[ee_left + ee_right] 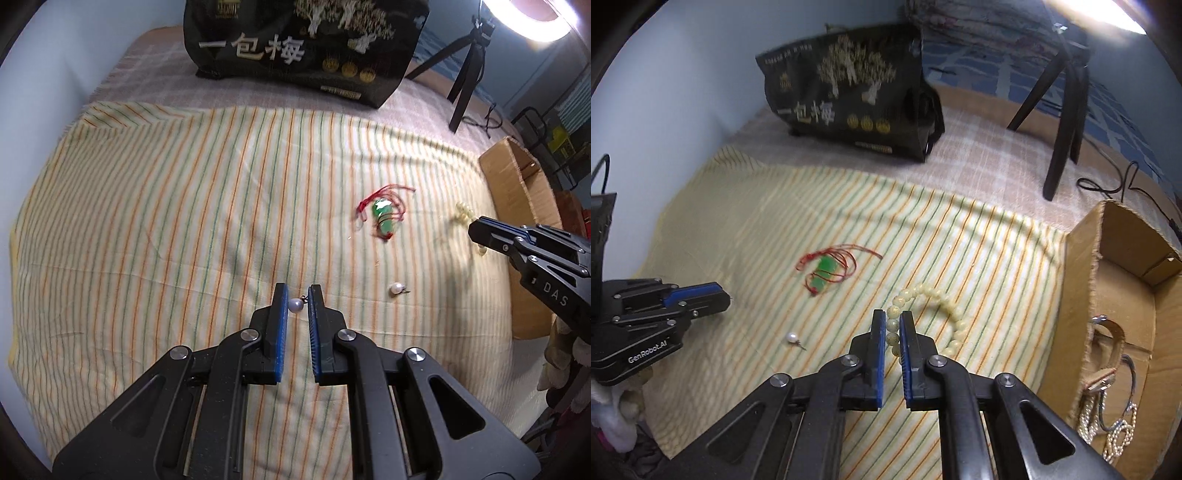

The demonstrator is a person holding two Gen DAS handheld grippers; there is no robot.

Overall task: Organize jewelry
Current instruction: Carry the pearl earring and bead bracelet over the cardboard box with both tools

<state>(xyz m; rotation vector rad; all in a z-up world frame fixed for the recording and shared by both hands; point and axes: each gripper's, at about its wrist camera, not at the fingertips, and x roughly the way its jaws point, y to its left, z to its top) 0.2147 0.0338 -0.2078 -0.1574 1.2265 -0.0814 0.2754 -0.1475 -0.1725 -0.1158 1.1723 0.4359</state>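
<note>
- On the striped cloth (147,221), the left claw (297,295) brackets a pearl earring (295,305), jaws slightly apart, not yet pinching.
- Right claw (893,321) is nearly closed around the cream bead bracelet (945,317).
- Both look light and slippery; the bracelet seems floppy, so grip across beads.

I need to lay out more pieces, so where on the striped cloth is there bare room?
The widest bare stretch of striped cloth lies between the black bag and the left gripper. It is crowded toward the cardboard box: green pendant on red cord, loose pearl earring, and the bead bracelet at the right gripper.
</note>
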